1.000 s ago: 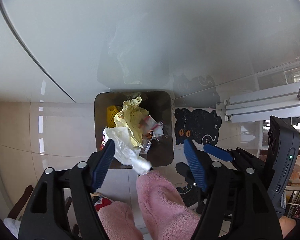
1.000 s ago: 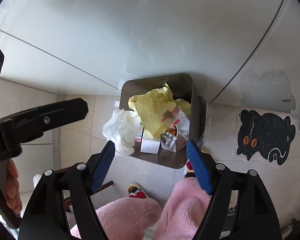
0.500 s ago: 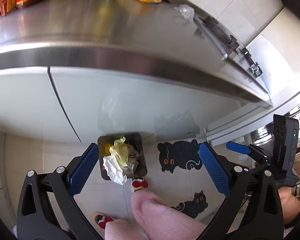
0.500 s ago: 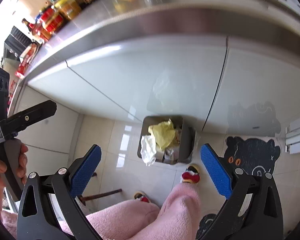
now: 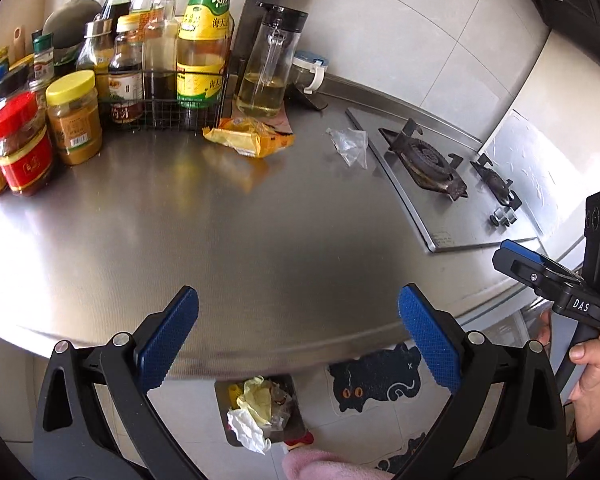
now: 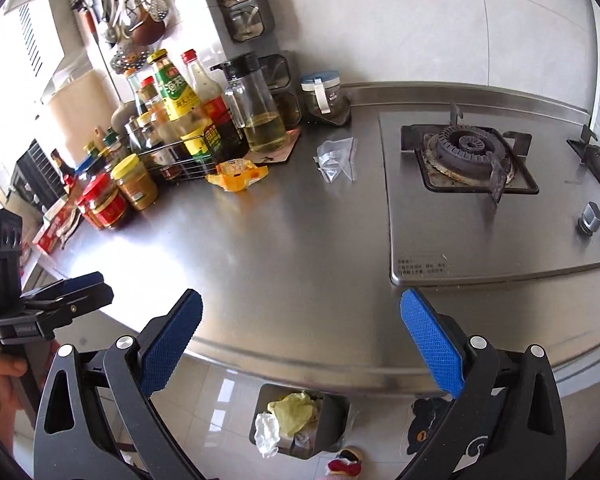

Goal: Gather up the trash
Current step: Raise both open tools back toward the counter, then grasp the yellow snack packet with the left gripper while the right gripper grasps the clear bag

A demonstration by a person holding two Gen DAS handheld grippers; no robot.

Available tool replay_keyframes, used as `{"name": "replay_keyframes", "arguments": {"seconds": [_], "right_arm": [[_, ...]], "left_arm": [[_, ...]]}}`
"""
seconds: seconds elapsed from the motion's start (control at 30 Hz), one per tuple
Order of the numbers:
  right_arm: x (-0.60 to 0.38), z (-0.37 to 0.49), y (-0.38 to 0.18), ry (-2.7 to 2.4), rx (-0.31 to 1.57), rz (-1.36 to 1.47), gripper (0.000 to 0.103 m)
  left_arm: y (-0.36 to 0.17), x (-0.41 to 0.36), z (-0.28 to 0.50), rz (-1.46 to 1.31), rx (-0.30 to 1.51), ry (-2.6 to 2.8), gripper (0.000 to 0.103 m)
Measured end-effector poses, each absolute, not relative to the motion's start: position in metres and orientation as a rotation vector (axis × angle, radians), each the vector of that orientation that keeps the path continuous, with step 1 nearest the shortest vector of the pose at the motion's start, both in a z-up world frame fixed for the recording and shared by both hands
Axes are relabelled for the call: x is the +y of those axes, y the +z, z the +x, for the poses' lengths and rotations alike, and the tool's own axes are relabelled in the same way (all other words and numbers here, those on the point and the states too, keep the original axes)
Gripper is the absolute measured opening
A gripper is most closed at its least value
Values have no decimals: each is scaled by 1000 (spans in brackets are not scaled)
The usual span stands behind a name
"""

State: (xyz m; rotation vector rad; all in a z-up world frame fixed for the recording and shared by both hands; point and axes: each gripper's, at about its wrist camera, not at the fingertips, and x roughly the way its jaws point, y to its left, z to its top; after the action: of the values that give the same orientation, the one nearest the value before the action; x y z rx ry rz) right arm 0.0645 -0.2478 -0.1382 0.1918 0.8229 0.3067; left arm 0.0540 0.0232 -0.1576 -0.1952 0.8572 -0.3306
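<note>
So both claws are up over the steel tabletop [image 5: 260, 248] now, nothing held. The left claw [image 5: 298, 334] has just been opening and its blue pads stand wide apart with nothing between them; the right claw [image 6: 300, 338] is spread wide too. What's left: a crumpled yellow snack wrapper [image 5: 250, 138] far off by the bottle rack, and a clear plastic bag scrap [image 6: 336, 158] to its right beside the gas hob [image 6: 476, 160]. Both lie straight ahead at the far side. I'd say left is nearer the wrapper and right nearer the scrap. The full metal bin [image 6: 298, 424] sits on the floor below.

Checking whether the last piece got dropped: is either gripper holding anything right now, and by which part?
Nothing is held. The left gripper and right gripper both stand wide open and bare above the steel counter.
</note>
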Motion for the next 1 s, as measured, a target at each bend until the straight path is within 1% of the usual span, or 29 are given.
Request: {"name": "replay_keyframes", "arguments": {"seconds": [0.23, 0.43, 0.6, 0.83, 0.9, 0.93, 0.97, 1.0], "right_arm": [[-234, 134, -150, 277, 827, 106, 100], [-228, 191, -161, 312, 857, 29, 100], [-226, 238, -169, 334, 893, 24, 99], [-221, 290, -191, 297, 938, -6, 99], [-222, 299, -197, 295, 954, 8, 98], [-222, 302, -201, 299, 964, 11, 97], [-221, 305, -204, 307, 975, 8, 91], [-219, 307, -208, 317, 990, 4, 81]], "left_arm": [[-151, 13, 140, -206, 865, -279, 95], [-166, 9, 211, -257, 907, -200, 95], [-177, 10, 251, -295, 931, -136, 95], [-196, 3, 287, -291, 971, -101, 94], [-202, 1, 294, -288, 989, -102, 87], [-206, 0, 297, -289, 997, -107, 80], [-209, -1, 299, -290, 1006, -112, 69], [-213, 0, 301, -290, 1016, -113, 64]]}}
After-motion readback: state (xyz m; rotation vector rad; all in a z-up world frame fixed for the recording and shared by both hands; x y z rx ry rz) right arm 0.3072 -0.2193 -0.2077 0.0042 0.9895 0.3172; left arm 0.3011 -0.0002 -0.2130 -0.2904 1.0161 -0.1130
